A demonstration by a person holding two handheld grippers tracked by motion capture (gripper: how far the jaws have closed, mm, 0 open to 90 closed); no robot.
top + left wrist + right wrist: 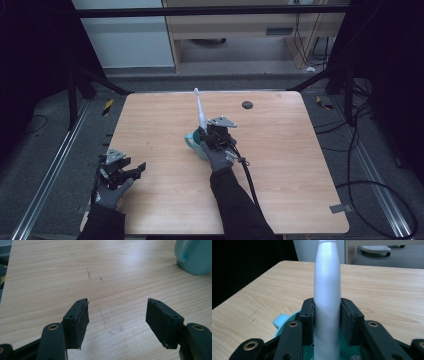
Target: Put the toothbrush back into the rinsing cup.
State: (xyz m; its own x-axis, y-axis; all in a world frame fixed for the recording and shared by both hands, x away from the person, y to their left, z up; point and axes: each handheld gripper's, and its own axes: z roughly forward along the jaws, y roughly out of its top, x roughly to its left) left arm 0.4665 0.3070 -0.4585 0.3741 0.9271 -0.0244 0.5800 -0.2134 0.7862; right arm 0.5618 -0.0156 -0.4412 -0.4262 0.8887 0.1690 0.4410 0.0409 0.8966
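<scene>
Toothbrush [327, 290], white handle, clamped between pads of right tool [212, 134], standing tilted toward 12 o'clock, head down inside teal mug [195, 145]. Mug near counter [280, 165] centre, handle toward 9 o'clock. Left tool [131, 170] at counter's 8 o'clock edge, jaws apart, nothing between, well apart from mug. Small dark disc [247, 105] at 1 o'clock.

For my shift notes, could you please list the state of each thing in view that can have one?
White tapered plastic handle: upright, slightly tilted, lower end inside the mug, clamped.
Light teal ceramic mug: upright on the table.
Right gripper: shut on the handle.
Left gripper: open, nothing between its jaws.
</scene>
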